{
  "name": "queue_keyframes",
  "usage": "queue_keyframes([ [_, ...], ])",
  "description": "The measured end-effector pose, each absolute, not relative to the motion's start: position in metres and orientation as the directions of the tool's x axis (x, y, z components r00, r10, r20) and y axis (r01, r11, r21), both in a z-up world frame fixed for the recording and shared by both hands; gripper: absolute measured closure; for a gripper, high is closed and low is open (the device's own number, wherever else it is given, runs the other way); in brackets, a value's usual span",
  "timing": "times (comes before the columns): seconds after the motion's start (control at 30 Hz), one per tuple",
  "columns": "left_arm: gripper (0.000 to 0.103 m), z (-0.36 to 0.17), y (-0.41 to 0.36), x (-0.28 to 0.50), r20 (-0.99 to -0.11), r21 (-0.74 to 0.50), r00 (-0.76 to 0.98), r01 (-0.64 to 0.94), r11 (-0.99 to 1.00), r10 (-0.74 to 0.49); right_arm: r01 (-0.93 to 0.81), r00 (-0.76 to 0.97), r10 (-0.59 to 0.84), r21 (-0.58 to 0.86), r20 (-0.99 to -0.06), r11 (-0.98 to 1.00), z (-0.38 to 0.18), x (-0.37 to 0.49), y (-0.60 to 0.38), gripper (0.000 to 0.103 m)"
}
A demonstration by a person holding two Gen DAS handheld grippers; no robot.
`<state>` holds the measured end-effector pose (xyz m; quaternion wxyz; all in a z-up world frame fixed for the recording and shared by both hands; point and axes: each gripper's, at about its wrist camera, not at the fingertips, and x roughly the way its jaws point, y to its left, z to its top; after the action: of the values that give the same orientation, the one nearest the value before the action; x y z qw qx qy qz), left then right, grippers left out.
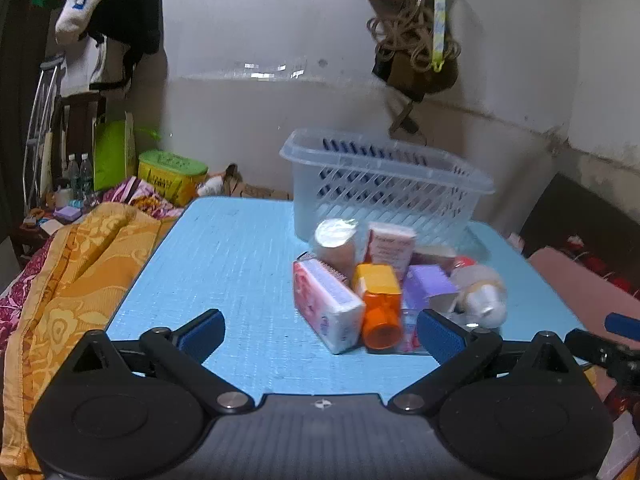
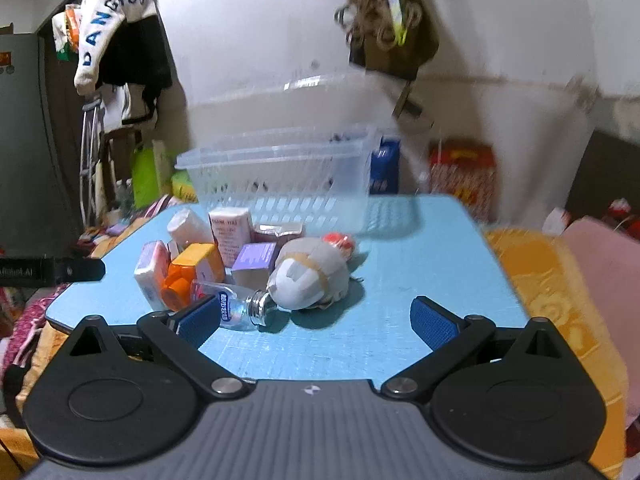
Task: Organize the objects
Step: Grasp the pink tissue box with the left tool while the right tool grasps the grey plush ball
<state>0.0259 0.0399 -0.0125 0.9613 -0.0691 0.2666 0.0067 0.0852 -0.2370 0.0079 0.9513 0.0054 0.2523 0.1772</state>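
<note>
the pile [image 1: 384,280] of small items sits on the blue table [image 1: 224,264] just in front of the basket [image 1: 384,184], none visibly inside it. both the left gripper [image 1: 320,332] and right gripper [image 2: 316,320] hang wide open and empty near the pile, so the first pick seems pending; next calls for closing on one edge item, perhaps the orange bottle [image 1: 380,308].

Translucent plastic basket [image 1: 384,196] (glossy rim)

Hanging white cloth [image 2: 105,20]: "DANGROU"
</note>
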Motion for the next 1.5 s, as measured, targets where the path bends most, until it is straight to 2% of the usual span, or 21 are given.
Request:
queue_keyframes([
  [0.07,0.005,-0.016,0.041,0.038,-0.541,-0.134,0.839,-0.029,0.991,-0.049,-0.32,0.806,0.335,0.117,-0.488,0.94,0.007,0.099,-0.238,0.002],
  [0.17,0.006,-0.021,0.043,0.055,-0.567,-0.118,0.823,-0.031,0.993,-0.041,-0.317,0.81,0.315,0.082,-0.495,0.945,0.007,0.116,-0.231,0.008],
  [0.33,0.014,-0.027,0.051,0.082,-0.592,-0.176,0.802,-0.036,0.984,-0.077,-0.32,0.783,0.312,0.082,-0.539,0.944,0.0,0.146,-0.219,0.014],
  [0.53,0.014,-0.037,0.05,0.102,-0.618,-0.17,0.783,-0.049,0.984,-0.068,-0.306,0.741,0.294,0.087,-0.604,0.948,-0.011,0.169,-0.212,0.017],
  [0.87,0.014,-0.055,0.047,0.116,-0.654,-0.114,0.756,-0.112,0.987,0.011,-0.317,0.697,0.319,0.122,-0.642,0.94,-0.018,0.173,-0.207,0.018],
  [0.93,0.014,-0.059,0.045,0.12,-0.666,-0.097,0.745,-0.111,0.989,0.019,-0.327,0.687,0.332,0.133,-0.647,0.936,-0.019,0.176,-0.203,0.023],
  [0.97,0.015,-0.061,0.044,0.122,-0.667,-0.088,0.745,-0.105,0.991,0.02,-0.333,0.681,0.34,0.139,-0.648,0.933,-0.019,0.177,-0.203,0.028],
  [1.03,0.023,-0.062,0.045,0.121,-0.66,-0.089,0.751,-0.091,0.992,0.009,-0.34,0.68,0.342,0.135,-0.649,0.931,-0.017,0.175,-0.202,0.028],
  [1.1,0.038,-0.06,0.047,0.118,-0.654,-0.099,0.757,-0.088,0.991,0.002,-0.342,0.685,0.335,0.121,-0.646,0.932,-0.017,0.172,-0.204,0.029],
  [1.17,0.062,-0.056,0.049,0.115,-0.643,-0.103,0.766,-0.092,0.99,0.004,-0.34,0.693,0.336,0.121,-0.638,0.933,-0.016,0.169,-0.208,0.03],
  [1.37,0.065,-0.053,0.049,0.104,-0.616,-0.085,0.788,-0.08,0.993,0.011,-0.333,0.746,0.323,0.093,-0.582,0.938,-0.003,0.154,-0.217,0.03],
  [1.5,0.067,-0.043,0.051,0.091,-0.564,-0.083,0.826,-0.082,0.993,0.021,-0.343,0.773,0.329,0.08,-0.543,0.936,0.005,0.145,-0.22,0.03],
])
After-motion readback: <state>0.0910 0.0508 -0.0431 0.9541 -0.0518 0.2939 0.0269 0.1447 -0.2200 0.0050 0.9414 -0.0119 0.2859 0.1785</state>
